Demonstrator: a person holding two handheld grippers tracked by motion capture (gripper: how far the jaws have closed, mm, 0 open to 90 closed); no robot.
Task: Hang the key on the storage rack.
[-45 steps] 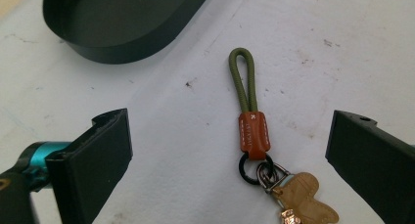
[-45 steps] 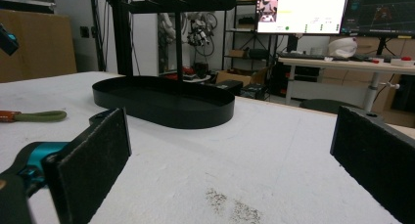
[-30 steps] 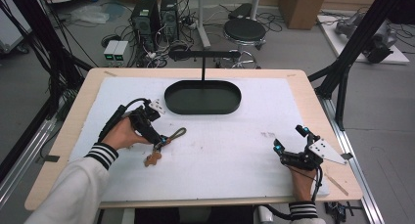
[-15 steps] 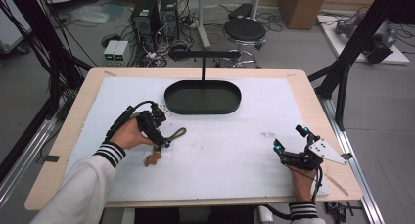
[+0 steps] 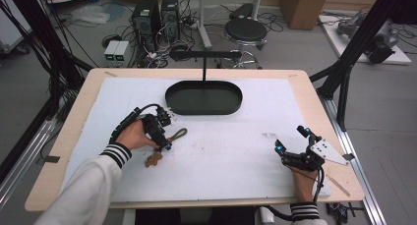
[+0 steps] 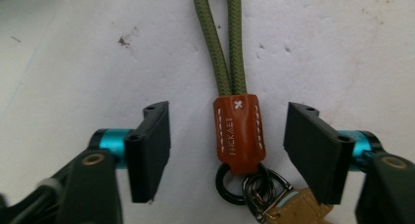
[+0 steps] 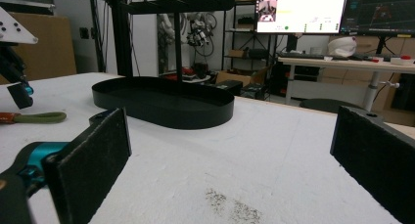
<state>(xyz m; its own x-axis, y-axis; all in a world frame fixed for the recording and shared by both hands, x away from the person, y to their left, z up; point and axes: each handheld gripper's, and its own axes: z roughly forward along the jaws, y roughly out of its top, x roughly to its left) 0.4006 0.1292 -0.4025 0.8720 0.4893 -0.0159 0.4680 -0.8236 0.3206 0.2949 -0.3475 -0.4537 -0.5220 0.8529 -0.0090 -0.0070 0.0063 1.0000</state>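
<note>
A keychain lies on the white mat: an olive-green cord loop (image 6: 220,43), a brown leather tab (image 6: 238,133), a black ring and metal clasps with a tan piece below. In the high view, the cord loop (image 5: 178,134) and tan end (image 5: 153,159) lie at the left. My left gripper (image 6: 231,150) points down over it, one jaw on each side of the tab. Its jaws have just been closing, and neither pad touches the tab. From above, the left gripper (image 5: 166,144) sits on the keychain. My right gripper (image 5: 291,139) rests open at the front right, with nothing between its jaws (image 7: 230,160).
A black oval tray (image 5: 172,95) with an upright T-shaped stand (image 5: 203,54) sits at the back middle of the mat; its wall (image 7: 161,109) faces the right gripper. A small dark smudge (image 7: 230,207) marks the mat. The table edges are bare wood.
My left hand has shifted a little to the right and lower over the keychain, and its jaws have narrowed around the tab. The right hand has stayed still.
</note>
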